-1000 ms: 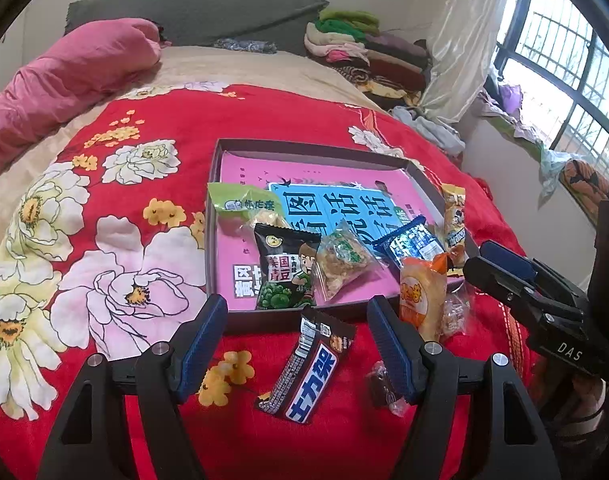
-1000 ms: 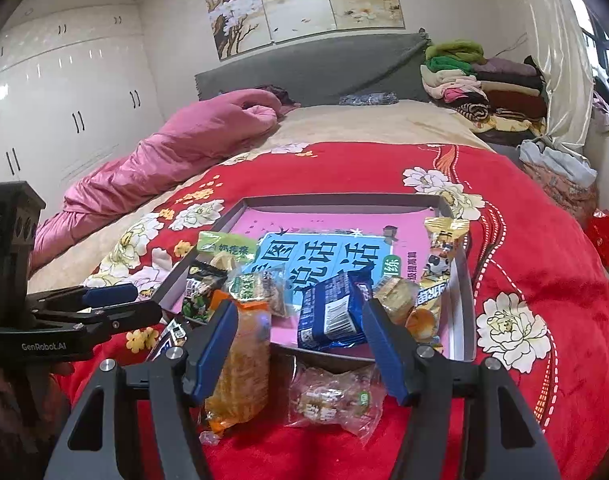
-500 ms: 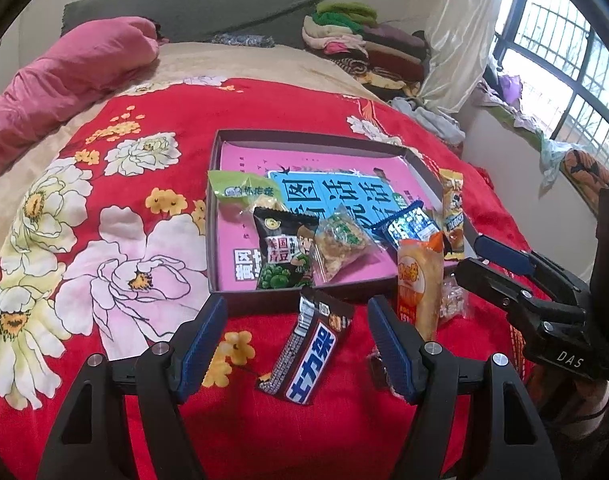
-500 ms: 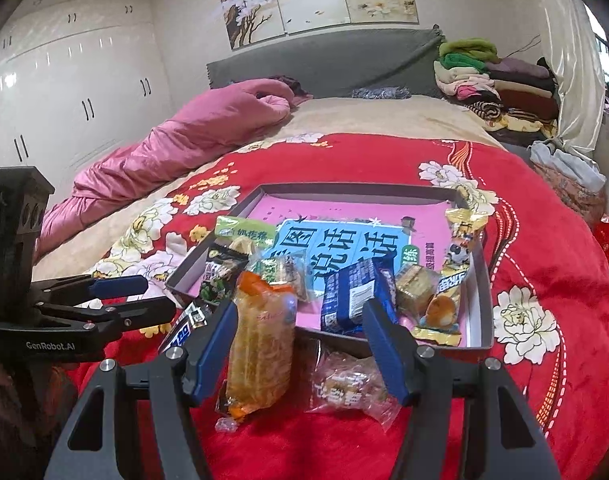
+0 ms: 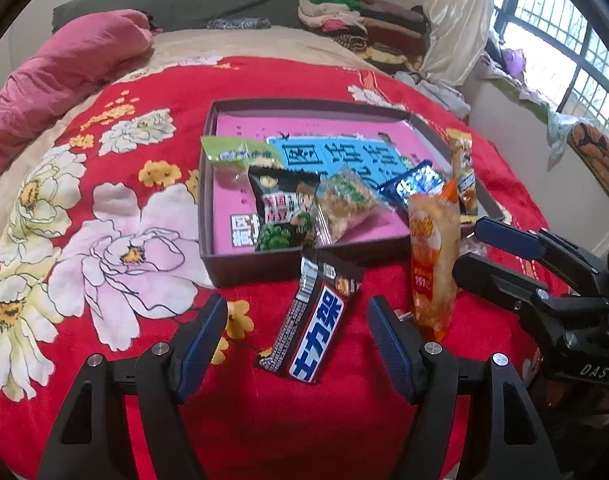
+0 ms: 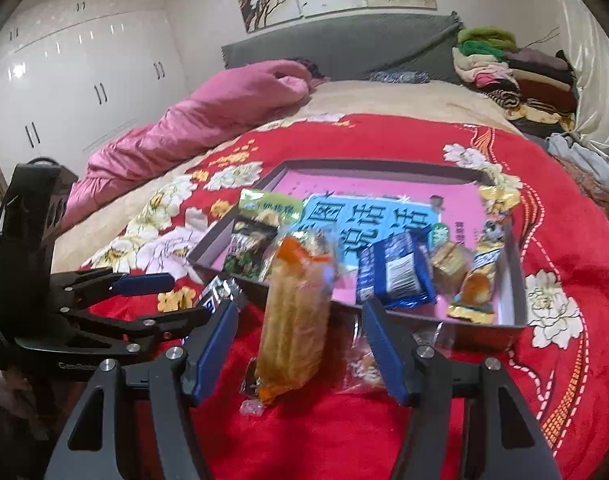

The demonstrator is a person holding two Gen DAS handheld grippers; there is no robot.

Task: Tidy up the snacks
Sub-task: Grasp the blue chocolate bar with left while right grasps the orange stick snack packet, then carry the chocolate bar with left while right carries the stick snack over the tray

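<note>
Now our right gripper [image 6: 298, 354] has edged nearer the orange packet [image 6: 294, 316], jaws spread; left gripper [image 5: 296, 354] jaws spread over the chocolate bar [image 5: 314, 328], neither yet boxed.

Red floral blanket [image 5: 116, 240]; pink quilt [image 6: 208, 120] — folded clothes [image 6: 520, 80] stacked behind.

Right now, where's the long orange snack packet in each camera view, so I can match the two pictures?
Left wrist view: the orange snack packet stands right of centre, just off the box's near right corner, beside the right tool.
Right wrist view: the packet is at centre, between the right tool's fingers, in front of the box.
Shared landmark: the dark box with the pink lining.
</note>
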